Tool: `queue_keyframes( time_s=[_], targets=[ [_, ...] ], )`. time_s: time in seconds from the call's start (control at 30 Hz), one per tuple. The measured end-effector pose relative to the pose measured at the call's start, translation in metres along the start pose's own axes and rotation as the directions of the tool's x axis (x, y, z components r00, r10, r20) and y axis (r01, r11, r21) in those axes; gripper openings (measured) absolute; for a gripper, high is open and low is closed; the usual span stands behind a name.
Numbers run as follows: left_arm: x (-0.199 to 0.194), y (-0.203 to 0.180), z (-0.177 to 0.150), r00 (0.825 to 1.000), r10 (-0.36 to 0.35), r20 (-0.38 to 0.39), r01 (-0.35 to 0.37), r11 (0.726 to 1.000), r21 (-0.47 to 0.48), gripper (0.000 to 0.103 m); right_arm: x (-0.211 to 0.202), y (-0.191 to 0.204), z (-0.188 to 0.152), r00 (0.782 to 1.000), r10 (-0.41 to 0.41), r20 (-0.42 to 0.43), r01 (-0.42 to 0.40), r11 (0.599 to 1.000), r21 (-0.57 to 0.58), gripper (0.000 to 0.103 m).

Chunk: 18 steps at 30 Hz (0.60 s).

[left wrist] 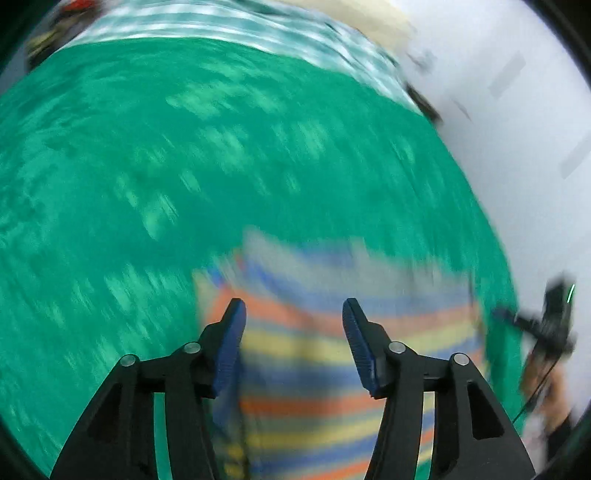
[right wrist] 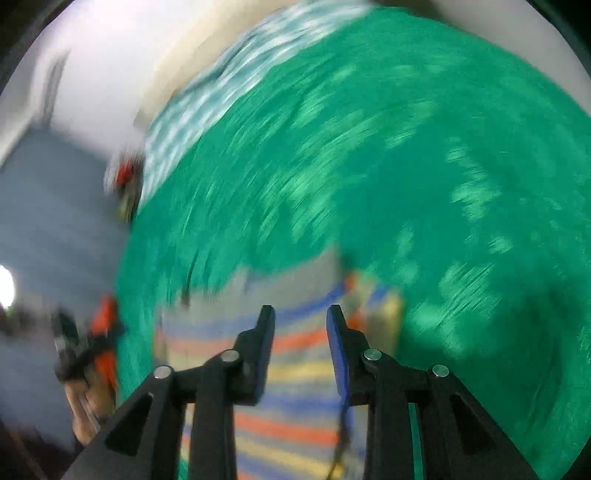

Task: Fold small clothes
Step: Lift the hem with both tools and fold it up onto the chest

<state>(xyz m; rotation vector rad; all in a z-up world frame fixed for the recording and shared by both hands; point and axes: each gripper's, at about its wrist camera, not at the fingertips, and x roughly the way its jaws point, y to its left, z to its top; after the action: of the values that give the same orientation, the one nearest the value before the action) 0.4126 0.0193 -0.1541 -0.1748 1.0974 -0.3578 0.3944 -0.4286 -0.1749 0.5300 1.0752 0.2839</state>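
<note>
The striped garment [left wrist: 332, 354] lies on the green cloth [left wrist: 184, 166], at that cloth's near edge, and both grippers hang just above the garment. Both views are badly blurred, so fine detail of the fabric is lost.

The left gripper [left wrist: 293, 314] has its jaws about half apart, with nothing pinched: the blue pads stand clear on either side and the stripes show unbroken in the gap. The right gripper [right wrist: 300, 317] is parted more narrowly, and it too holds nothing, with the garment showing free below its pads.

My judgement is that this is the release at the end of one fold. The garment looks doubled, with a grey inner face turned up along its far edge, and both tools have let it go. The next move would call for finding a fresh edge or corner on the garment, bringing the pads down on either side of it and closing on a single layer, then carrying it over without dragging the green cloth along.

Beyond the green cloth lies a checked cloth [left wrist: 229, 22]. No brand, label or writing can be read anywhere, given the blur
</note>
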Motion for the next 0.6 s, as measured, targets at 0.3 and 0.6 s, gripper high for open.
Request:
queue_keyframes(
  time_s=[0.3, 0.6],
  targets=[
    [-0.021, 0.015, -0.082, 0.975, 0.217, -0.036, -0.215, 0.975, 0.055, 0.064, -0.012, 0.007, -0.080, 0.950, -0.306, -0.061, 0.285, 0.931, -0.229, 0.037],
    [-0.001, -0.010, -0.154, 0.949, 0.304, -0.087, -0.285, 0.941, 0.183, 0.074, 0.003, 0.038, -0.145, 0.973, -0.177, -0.147, 0.126, 0.944, -0.305, 0.037]
  ],
)
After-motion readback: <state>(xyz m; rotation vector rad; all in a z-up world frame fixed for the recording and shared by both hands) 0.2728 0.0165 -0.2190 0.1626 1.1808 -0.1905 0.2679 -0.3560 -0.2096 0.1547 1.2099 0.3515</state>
